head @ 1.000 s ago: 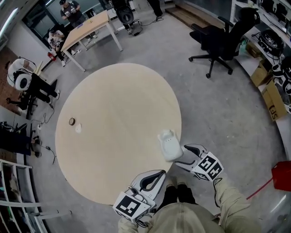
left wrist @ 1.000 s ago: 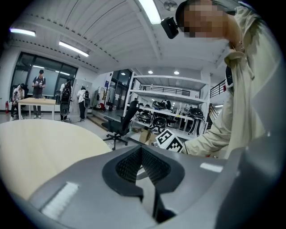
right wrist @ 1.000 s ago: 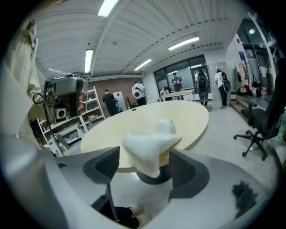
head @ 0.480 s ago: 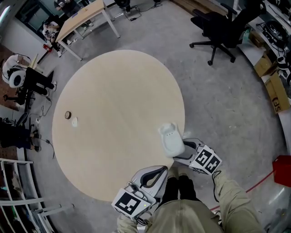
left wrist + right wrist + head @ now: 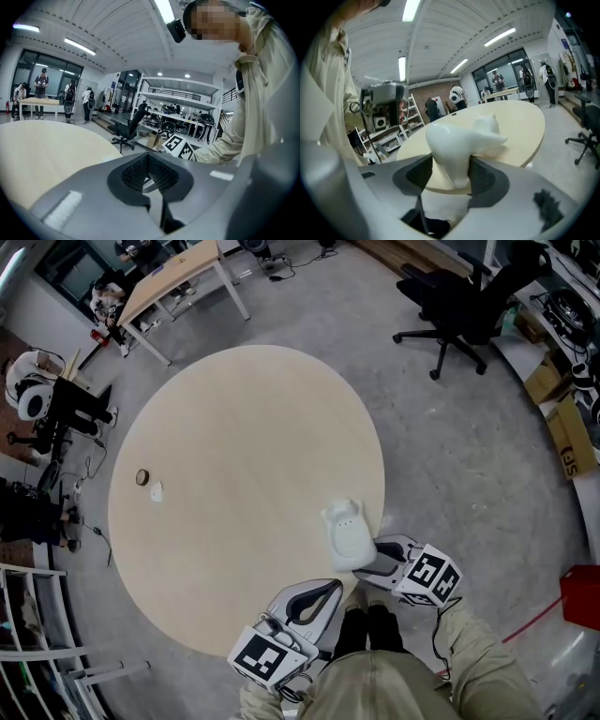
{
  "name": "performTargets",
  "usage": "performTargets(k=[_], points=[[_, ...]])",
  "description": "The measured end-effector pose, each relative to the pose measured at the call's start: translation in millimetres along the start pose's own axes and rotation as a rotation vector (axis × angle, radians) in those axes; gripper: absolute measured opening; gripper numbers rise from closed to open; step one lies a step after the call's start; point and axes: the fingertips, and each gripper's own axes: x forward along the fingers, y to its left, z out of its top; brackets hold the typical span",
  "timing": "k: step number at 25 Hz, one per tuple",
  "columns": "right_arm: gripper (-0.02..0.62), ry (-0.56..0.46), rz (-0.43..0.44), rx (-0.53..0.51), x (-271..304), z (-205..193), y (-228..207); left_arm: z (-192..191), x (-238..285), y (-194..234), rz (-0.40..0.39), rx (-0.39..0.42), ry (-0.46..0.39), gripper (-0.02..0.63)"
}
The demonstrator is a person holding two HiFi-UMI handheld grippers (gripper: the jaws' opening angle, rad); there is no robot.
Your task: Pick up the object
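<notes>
A white moulded object [image 5: 349, 532] lies at the near right rim of the round wooden table [image 5: 244, 427]. My right gripper [image 5: 367, 559] reaches in from the table's edge, its jaws closing with the object's near end between them. In the right gripper view both ribbed pads [image 5: 483, 177] touch the sides of the white object [image 5: 459, 140], whose eared far end rests over the tabletop. My left gripper [image 5: 323, 594] hangs off the near edge of the table, jaws together and holding nothing. The left gripper [image 5: 150, 176] is well apart from the object.
A small brown ring [image 5: 142, 477] and a small white piece [image 5: 157, 491] lie at the table's far left. A black office chair [image 5: 459, 306] stands on the concrete floor at the back right. Cardboard boxes [image 5: 562, 446] line the right side, and a rectangular table [image 5: 178, 282] stands behind.
The right gripper has moved up to the white object and its jaws have come in around its near end. The left gripper has stayed near the table's front edge.
</notes>
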Motion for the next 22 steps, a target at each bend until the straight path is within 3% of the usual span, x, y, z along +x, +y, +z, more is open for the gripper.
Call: performTargets(k=[8, 15, 22], points=[[0.245, -0.243, 0.028, 0.104, -34, 63, 13, 11, -13, 2, 0.045, 0.018, -0.034, 0.005], [0.245, -0.343, 0.030, 0.014, -64, 92, 42, 0, -24, -2, 0.092, 0.028, -0.041, 0.005], [0.244, -0.412, -0.011, -0.053, -98, 105, 83, -1, -38, -27, 0.056, 0.065, -0.069, 0.005]])
